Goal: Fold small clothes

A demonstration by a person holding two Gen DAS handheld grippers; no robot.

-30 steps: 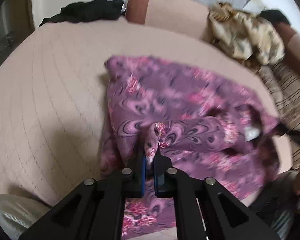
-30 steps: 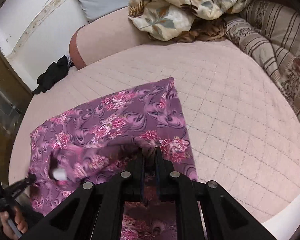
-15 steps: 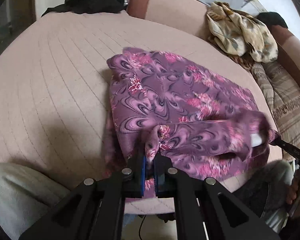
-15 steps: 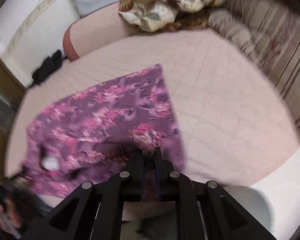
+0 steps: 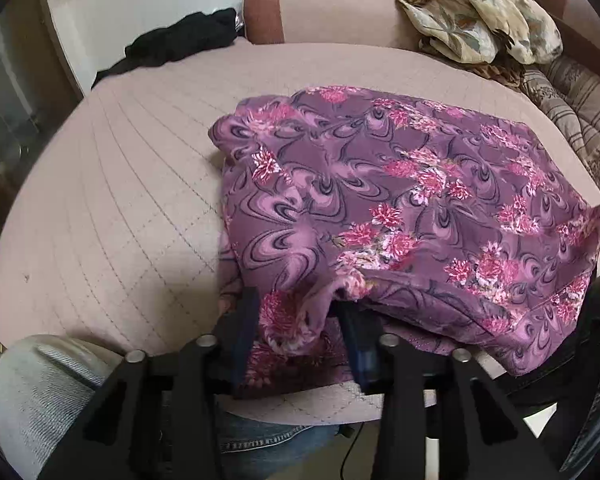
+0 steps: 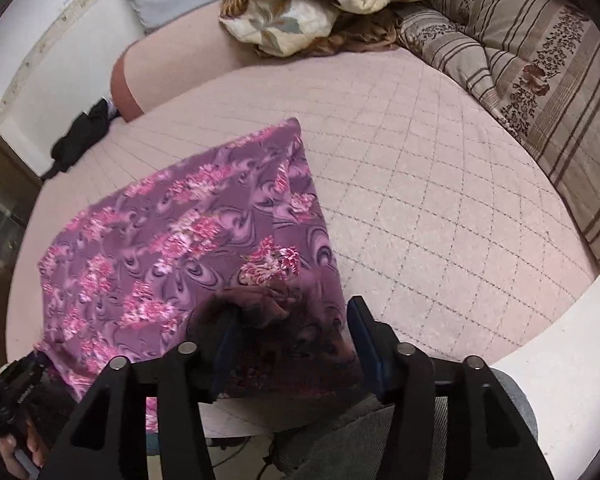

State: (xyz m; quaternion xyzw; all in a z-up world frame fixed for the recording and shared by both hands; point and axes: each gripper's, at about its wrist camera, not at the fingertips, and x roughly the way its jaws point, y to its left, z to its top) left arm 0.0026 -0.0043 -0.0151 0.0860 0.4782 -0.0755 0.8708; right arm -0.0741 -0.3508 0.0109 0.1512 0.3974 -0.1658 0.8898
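1. Your left gripper (image 5: 298,328) is opening; a bunched fold of the purple floral garment (image 5: 400,208) sits loose between its jaws, and the pads are not pressing on it.
2. Your right gripper (image 6: 292,334) is opening too, over the garment's near right corner, with a crumpled fold lying between the jaws.
3. The garment lies folded flat at the near edge of the pink quilted mattress (image 6: 440,200), its front hem at that edge.

Left gripper (image 5: 298,330) jaws opening around a bunched fold of purple floral garment (image 5: 400,208) on quilted pink cushion (image 5: 120,200).
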